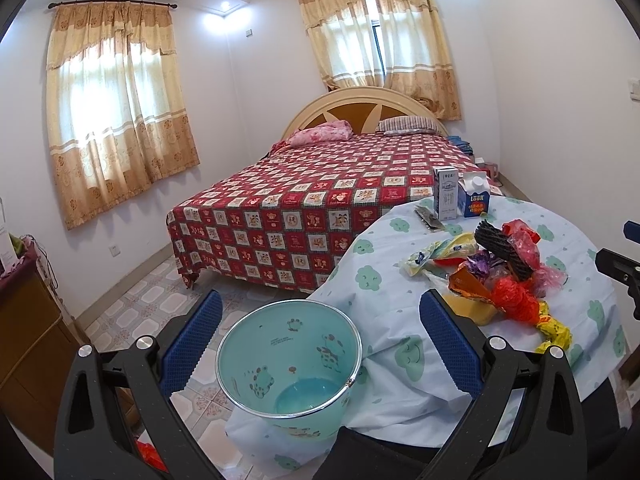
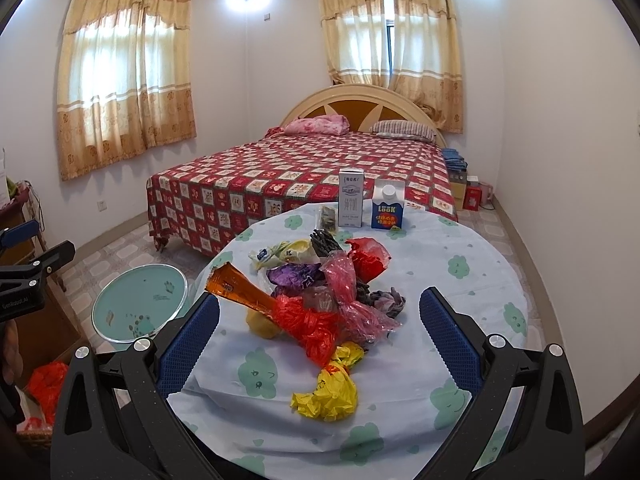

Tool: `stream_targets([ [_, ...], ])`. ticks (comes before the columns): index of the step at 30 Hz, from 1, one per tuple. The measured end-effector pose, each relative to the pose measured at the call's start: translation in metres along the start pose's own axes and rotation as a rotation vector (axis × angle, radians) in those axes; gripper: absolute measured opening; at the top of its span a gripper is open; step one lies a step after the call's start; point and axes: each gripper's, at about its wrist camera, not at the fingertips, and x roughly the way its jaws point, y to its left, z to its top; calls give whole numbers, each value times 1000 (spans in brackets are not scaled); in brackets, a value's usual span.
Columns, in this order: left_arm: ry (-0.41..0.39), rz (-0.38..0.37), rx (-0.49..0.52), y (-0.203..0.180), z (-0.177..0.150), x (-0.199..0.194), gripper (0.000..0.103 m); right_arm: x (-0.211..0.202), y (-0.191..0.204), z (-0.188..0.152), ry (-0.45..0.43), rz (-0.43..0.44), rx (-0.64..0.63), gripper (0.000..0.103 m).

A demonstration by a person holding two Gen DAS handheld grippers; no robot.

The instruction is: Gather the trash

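Bedroom table [image 2: 460,240] under a cloud-print cloth bears a heap of crumpled wrappers [image 2: 316,300], light, soft and crackly, best pinched at a bunched fold, while both the left gripper [image 1: 320,344] and right gripper [image 2: 320,340] gape empty near the teal bin [image 1: 288,364] beside it.

left tongs [image 1: 320,354] | black frame | blue ribbed pads | silver screws | lettering likely "GenRobot.AI"
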Motion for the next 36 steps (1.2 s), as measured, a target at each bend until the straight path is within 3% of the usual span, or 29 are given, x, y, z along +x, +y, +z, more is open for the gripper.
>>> stream_targets([
  [36, 12, 4, 7, 0, -19, 11, 97, 0, 0, -2, 6, 3, 2, 98],
])
